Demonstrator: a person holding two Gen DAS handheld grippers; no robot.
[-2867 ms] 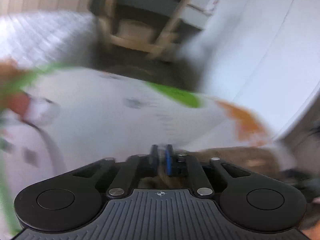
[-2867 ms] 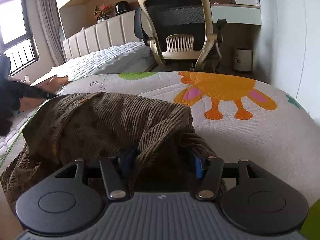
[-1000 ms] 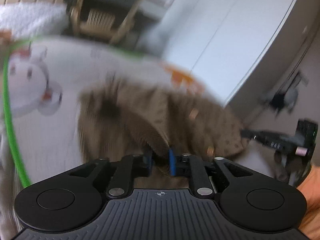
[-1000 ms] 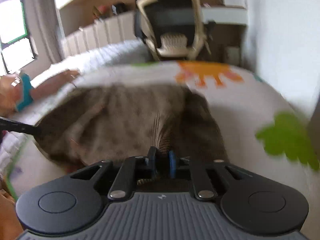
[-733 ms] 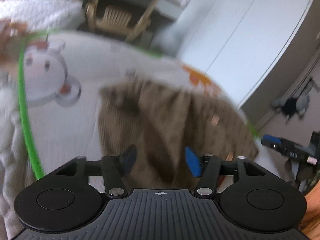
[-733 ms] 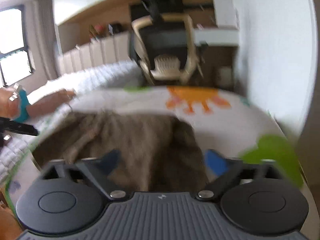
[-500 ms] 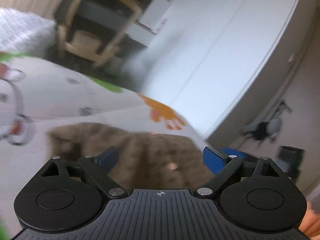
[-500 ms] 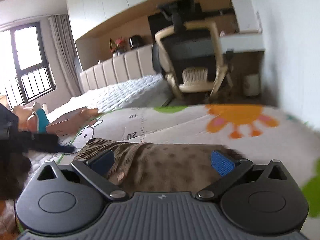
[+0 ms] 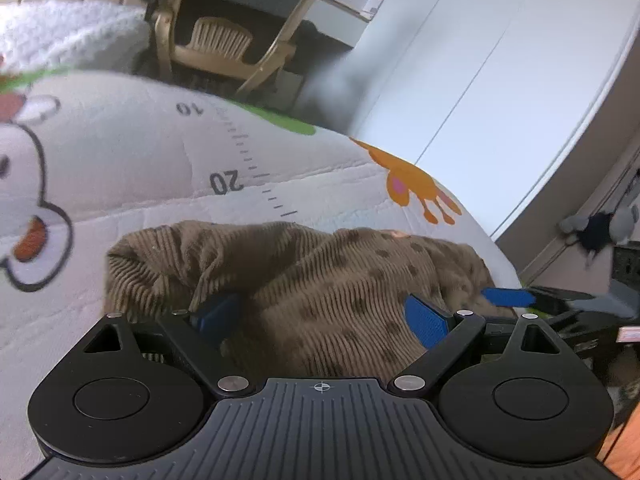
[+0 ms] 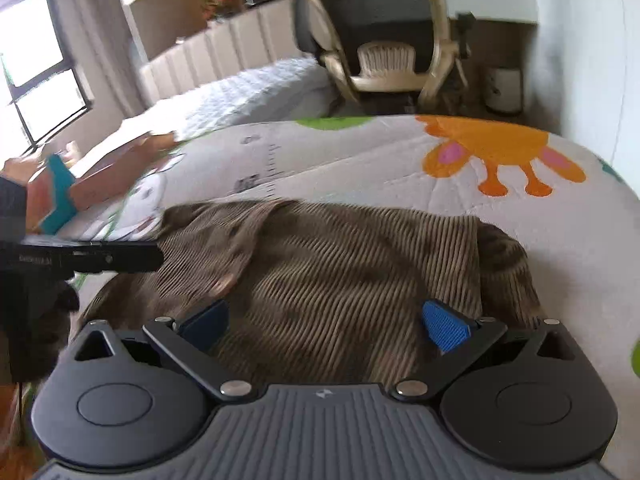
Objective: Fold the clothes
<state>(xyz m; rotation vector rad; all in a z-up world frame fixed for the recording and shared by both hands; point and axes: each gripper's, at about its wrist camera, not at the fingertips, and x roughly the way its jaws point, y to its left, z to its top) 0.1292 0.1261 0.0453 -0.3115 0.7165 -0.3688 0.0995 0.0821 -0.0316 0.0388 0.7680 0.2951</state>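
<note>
A second ago both jaws pinched the cloth; now they have let go. The left gripper (image 9: 324, 314) stands wide open, holding nothing, over the brown spotted corduroy garment (image 9: 320, 280) bunched on the white cartoon-print quilted mat (image 9: 132, 160) near its front edge. The right gripper (image 10: 324, 322) is equally spread and empty. A fold looks laid, though lumpy.

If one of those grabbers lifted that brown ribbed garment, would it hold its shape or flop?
The brown corduroy garment would probably flop: it already lies in soft rumpled folds on the quilted cartoon-print mat. The ribbed surface likely grips rather than slips. It should not roll.
</note>
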